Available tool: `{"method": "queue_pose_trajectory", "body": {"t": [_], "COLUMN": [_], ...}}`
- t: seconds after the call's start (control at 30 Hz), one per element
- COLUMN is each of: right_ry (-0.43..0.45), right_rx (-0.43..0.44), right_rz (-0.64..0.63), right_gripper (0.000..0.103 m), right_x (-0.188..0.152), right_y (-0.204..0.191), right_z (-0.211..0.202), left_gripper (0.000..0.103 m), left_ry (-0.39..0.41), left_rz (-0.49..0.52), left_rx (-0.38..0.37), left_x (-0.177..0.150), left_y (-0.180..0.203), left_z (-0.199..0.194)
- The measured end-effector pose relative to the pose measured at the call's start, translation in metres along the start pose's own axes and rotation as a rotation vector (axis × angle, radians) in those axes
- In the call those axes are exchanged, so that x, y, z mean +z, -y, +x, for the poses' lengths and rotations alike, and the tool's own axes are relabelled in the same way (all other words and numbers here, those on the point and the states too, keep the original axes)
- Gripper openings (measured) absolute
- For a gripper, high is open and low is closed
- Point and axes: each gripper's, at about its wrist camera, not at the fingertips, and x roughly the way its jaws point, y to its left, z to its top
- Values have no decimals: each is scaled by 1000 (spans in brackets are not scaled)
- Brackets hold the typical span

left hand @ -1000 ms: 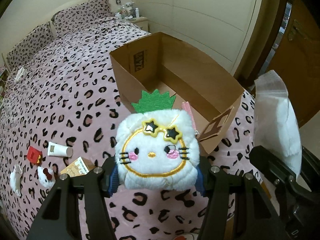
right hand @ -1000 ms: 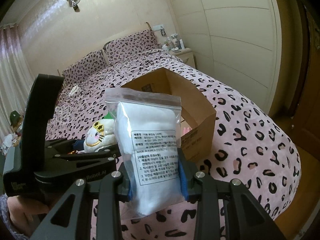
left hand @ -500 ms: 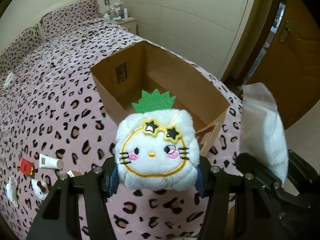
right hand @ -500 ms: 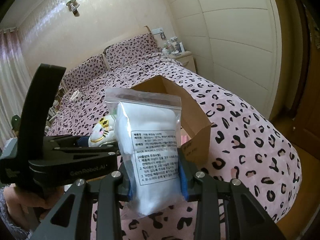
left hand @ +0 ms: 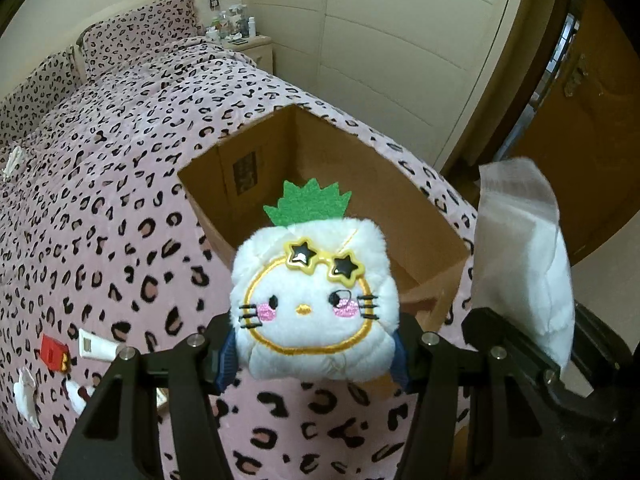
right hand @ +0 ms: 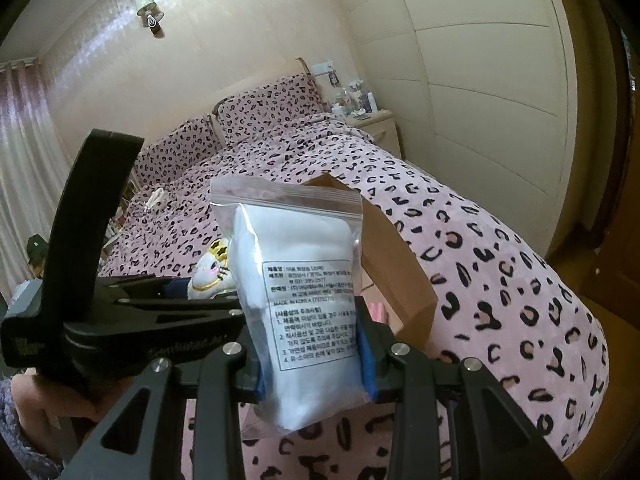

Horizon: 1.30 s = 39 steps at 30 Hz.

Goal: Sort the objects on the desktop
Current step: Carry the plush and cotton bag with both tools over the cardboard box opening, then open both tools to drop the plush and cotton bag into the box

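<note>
My left gripper [left hand: 316, 354] is shut on a white plush cat toy [left hand: 314, 304] with yellow star glasses and a green felt crown. It hangs just short of an open cardboard box [left hand: 352, 184] that stands on the bed. My right gripper [right hand: 314, 356] is shut on a clear zip bag of white pads [right hand: 304, 288] with a printed label. That bag [left hand: 524, 256] also shows at the right of the left wrist view. In the right wrist view the left gripper [right hand: 208, 284] and the toy [right hand: 212, 274] sit to the left, with the box [right hand: 396, 280] behind the bag.
A pink leopard-print bedspread [left hand: 100, 208] covers the bed. A red box [left hand: 54, 352], a white tube [left hand: 96, 346] and small white items [left hand: 26, 396] lie at its lower left. A nightstand [left hand: 250, 46] with bottles, wardrobe doors [left hand: 400, 52] and a wooden door [left hand: 592, 128] stand beyond. A person's hand [right hand: 48, 404] holds the left gripper.
Both grippers have moved closer to the cardboard box with their loads still held; the box now sits more centrally behind the toy, and the small items have slid toward the lower left.
</note>
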Motion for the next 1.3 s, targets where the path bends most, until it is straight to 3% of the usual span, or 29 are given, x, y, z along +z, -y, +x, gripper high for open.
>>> {"method": "queue_pose_trajectory", "body": {"t": [0.23,0.4,0.73,1.13,1.3], "right_ry": [-4,-69,-161,-215,-208], "right_rx": [-13,-17,-26,-26,-24], "right_rz": [-9,-2,25,74,103], "right_gripper": [34,34,35,45,45], "right_x": [27,34,20,13,16], "right_y": [7,13,24,28,24], "right_z": [28,65,111,115,103], "left_gripper": [59,60,64,76,76], "left_ry": [-22,-76,-114,-95,-49], "left_rz": [-5,-43,-28,2,-7], "left_rx": [-6,-42,32,72,99], "left_x": [44,65,61,57,56], "left_y": [-12,-31,-40,-41,-45], "left_z": [20,59,103,100,73]}}
